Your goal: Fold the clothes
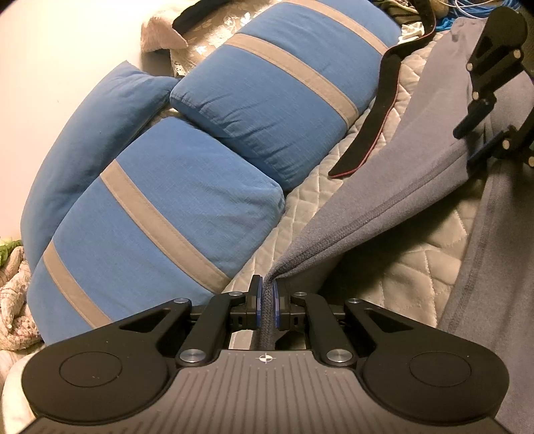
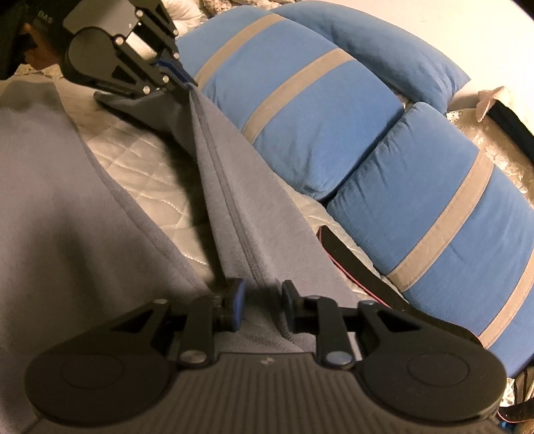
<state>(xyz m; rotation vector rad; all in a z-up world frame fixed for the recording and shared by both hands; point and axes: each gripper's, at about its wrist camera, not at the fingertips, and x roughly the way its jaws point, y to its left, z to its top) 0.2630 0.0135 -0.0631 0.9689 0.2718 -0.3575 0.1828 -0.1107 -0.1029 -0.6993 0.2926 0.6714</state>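
A grey fleece garment (image 1: 417, 160) is spread over a quilted bed cover (image 1: 400, 267). Its stitched hem is stretched in a raised ridge between my two grippers. My left gripper (image 1: 266, 295) is shut on one end of that hem, and the cloth bunches between its blue pads. The right wrist view shows the left gripper (image 2: 182, 78) at top left, pinching the hem. My right gripper (image 2: 263, 297) has its jaws apart. The garment (image 2: 233, 200) runs between its fingers, and the pads do not press on it. The left wrist view shows the right gripper (image 1: 467, 147) at the far right.
Blue pillows with grey stripes (image 1: 150, 217) (image 2: 434, 207) lie along the far side of the bed. A black strap with a red edge (image 1: 370, 127) (image 2: 353, 260) lies on the cover between the pillows and the garment. Loose clothes and cables (image 1: 467, 13) are piled beyond.
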